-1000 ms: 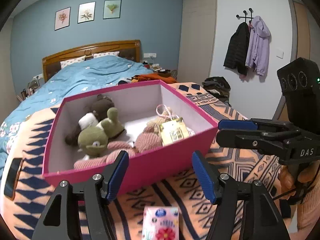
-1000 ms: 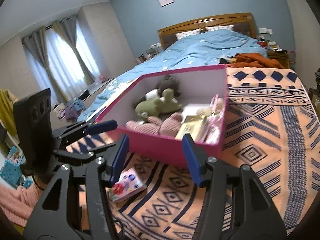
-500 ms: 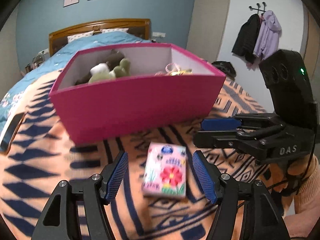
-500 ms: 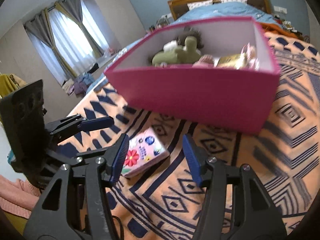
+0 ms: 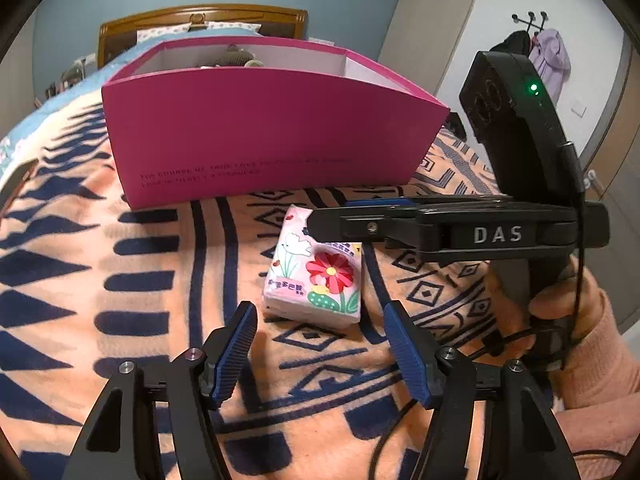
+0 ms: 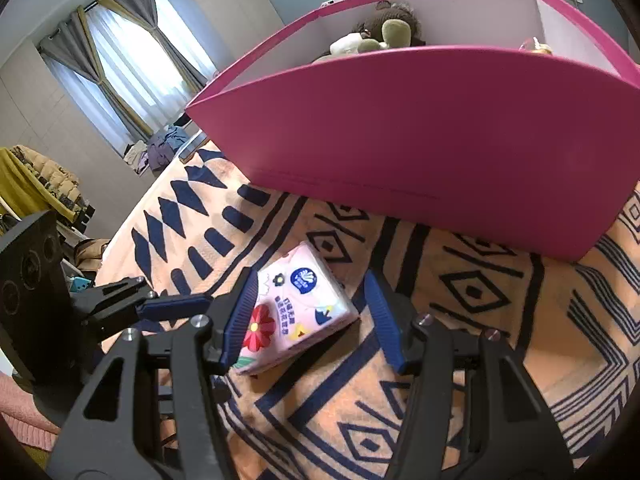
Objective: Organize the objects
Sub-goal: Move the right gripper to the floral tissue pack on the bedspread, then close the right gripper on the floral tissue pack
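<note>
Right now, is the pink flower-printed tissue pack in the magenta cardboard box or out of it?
Out. The pink flower-printed tissue pack lies flat on the orange patterned blanket in front of the magenta cardboard box, between the right gripper's open jaws.

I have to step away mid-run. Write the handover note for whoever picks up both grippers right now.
Right gripper: open, low over the blanket, jaws on either side of the tissue pack; not closed on it.
Left gripper: open, empty, just short of the same pack.
Tissue pack lies flat on the patterned blanket, in front of the pink box, outside it.
Done: plush toys are already in the box.
Left: close the right gripper on the pack, lift it over the near wall, release it inside.
</note>
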